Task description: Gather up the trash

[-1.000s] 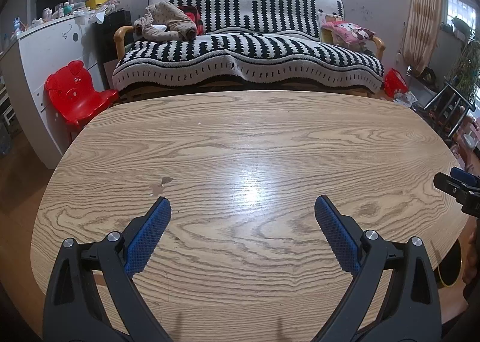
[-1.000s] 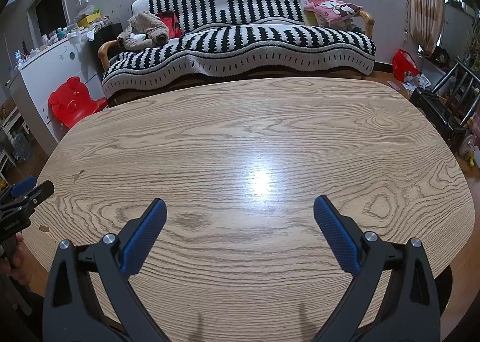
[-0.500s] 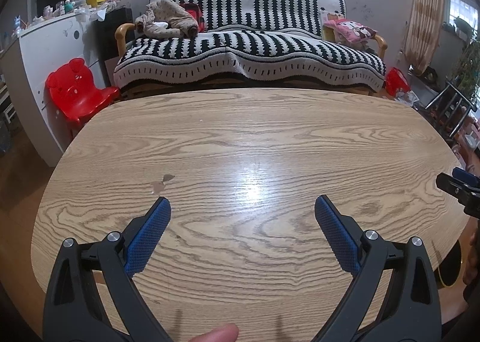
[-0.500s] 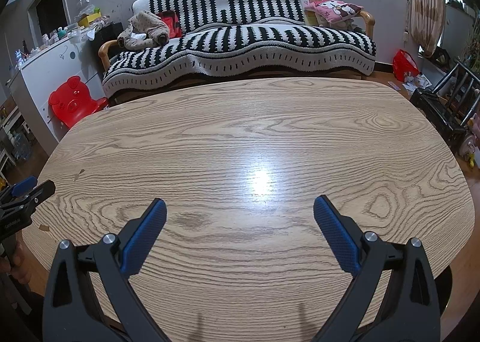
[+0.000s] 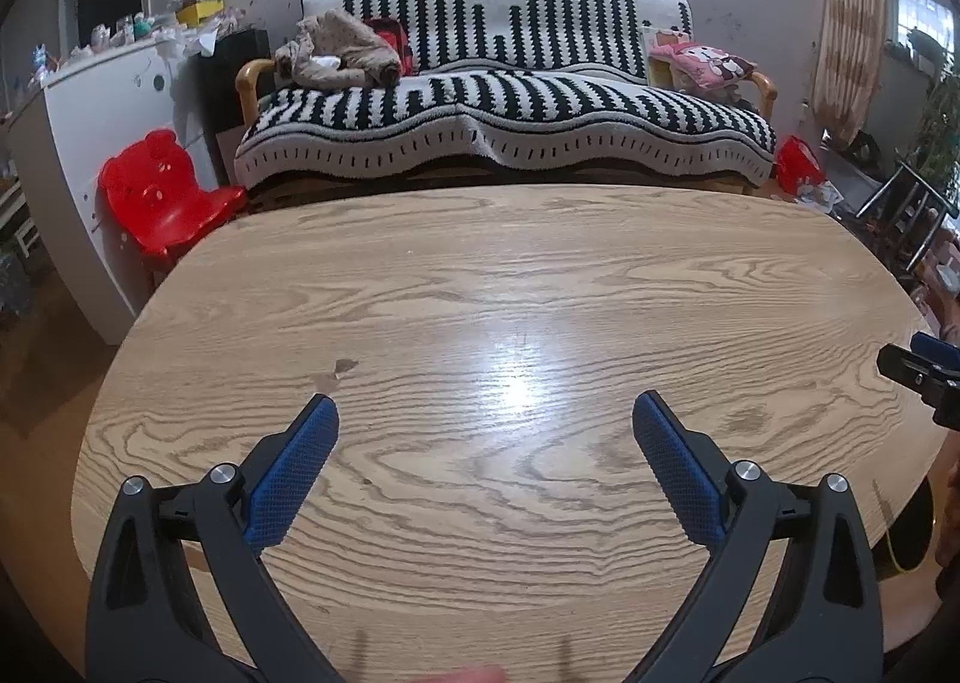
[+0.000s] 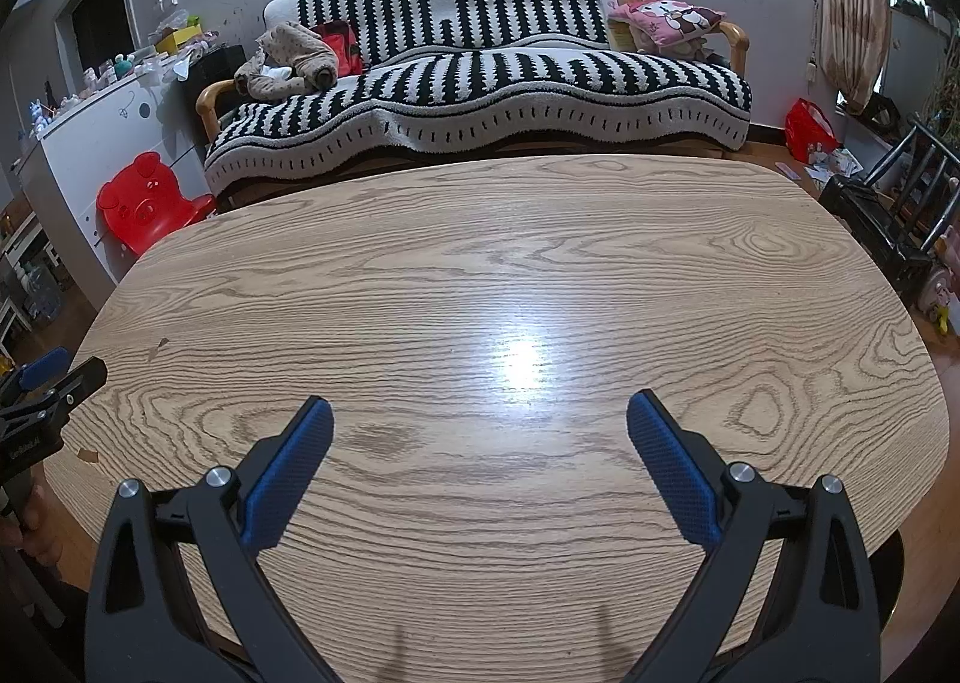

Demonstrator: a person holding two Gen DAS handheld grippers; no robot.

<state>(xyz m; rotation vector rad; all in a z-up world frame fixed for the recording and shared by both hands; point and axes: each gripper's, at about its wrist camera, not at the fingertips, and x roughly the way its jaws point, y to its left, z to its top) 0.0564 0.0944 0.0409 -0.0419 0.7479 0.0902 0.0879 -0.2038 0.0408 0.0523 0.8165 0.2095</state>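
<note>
Left tongs (image 5: 485, 413) agape, right tongs (image 6: 479, 414) agape; wooden table (image 5: 540, 287)

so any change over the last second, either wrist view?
Barely any. The left gripper tipped slightly downward, so the sofa sits lower in its view. Nothing grasped or released. The right gripper and table stayed put; both grippers open.

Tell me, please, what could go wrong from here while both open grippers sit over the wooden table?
1. The only scraps visible are tiny, flat brown flecks on the wooden table; the left gripper may fail to pinch them and scrape the surface.
2. Another brown scrap lies at the table's edge, where a nudge could knock it off.
3. The right gripper holds nothing and has no trash ahead.
</note>
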